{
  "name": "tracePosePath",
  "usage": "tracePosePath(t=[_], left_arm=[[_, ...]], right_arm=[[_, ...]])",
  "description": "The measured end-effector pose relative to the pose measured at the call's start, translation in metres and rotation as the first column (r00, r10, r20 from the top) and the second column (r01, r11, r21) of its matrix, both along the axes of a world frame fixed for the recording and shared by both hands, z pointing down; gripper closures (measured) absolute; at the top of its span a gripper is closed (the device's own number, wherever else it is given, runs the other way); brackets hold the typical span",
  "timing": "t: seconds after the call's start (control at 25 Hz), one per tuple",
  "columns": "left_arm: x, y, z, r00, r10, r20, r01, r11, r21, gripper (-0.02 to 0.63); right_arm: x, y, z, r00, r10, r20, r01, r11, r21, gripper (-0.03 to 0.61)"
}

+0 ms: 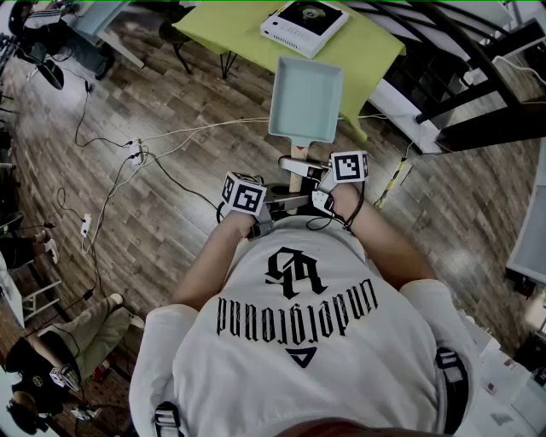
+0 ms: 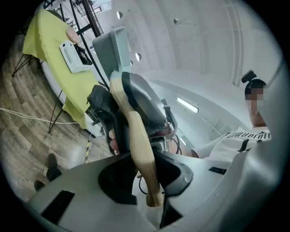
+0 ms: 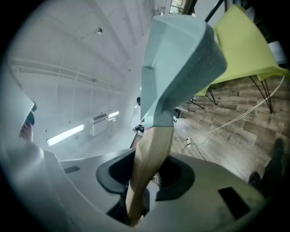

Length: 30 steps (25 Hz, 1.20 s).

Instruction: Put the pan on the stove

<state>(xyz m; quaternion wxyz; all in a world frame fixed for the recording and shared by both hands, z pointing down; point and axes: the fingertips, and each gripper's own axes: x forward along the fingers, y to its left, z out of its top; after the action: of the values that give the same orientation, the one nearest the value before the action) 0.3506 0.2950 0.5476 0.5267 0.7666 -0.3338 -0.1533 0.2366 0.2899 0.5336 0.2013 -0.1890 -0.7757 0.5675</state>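
1. You are holding the pan [image 1: 305, 98] in the air by its wooden handle [image 1: 296, 175], over the floor just short of the yellow-green table [image 1: 222, 30]. The stove [image 1: 304, 26] is sitting farther back on that table, apart from the pan.
2. Your left gripper [image 2: 147, 174] is clamping the handle's near end. Your right gripper [image 3: 144, 183] is clamping it closer to the pan body. Both sets of jaws are standing narrow, pressing on the wood.
3. The pan's weight is hanging beyond both grips on a rounded handle. If either grip is loosening, the pan could be rolling or drooping.
4. If you are coming in low, the pan's far rim could be striking the table edge or shoving the stove.
5. Cables [image 1: 171, 141] are trailing across the floor to your left and ahead, so a step forward is risking a snag.
6. The stove's far edge is running into the head view's top border, so its cooking zone is hard to judge. Your torso is hiding the floor at your feet, and the pan is blocking most of the right gripper view.
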Motion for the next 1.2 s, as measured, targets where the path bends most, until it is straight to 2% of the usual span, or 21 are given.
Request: tracePosePath(t=[0.48,0.68,0.88,0.96,1.2], left_arm=[[-0.001,0.0,0.001,1.0,-0.001,-0.002,0.001,1.0,0.006,0.506],[-0.004,-0.01,0.001,1.0,-0.005,-0.003,0.005,1.0,0.009,0.505],[0.002,0.003,0.01,1.0,-0.012,0.0,0.012,1.0,0.021,0.505],[-0.002,-0.011,0.011,1.0,-0.013,0.001,0.013,1.0,0.019,0.505],[-0.027,-0.099,0.008,1.0,-0.025,-0.013,0.025,1.0,-0.01,0.505]], right_arm=[[-0.001,0.0,0.002,1.0,-0.004,-0.008,0.004,1.0,0.002,0.451],[-0.005,-0.005,-0.001,1.0,-0.01,-0.007,0.01,0.999,-0.044,0.449],[0.001,0.006,0.01,1.0,-0.02,-0.006,0.02,1.0,0.003,0.449],[-0.003,-0.006,0.01,1.0,-0.022,-0.001,0.022,1.0,-0.013,0.449],[-0.028,-0.095,0.01,0.999,-0.037,-0.02,0.037,0.999,-0.017,0.449]])
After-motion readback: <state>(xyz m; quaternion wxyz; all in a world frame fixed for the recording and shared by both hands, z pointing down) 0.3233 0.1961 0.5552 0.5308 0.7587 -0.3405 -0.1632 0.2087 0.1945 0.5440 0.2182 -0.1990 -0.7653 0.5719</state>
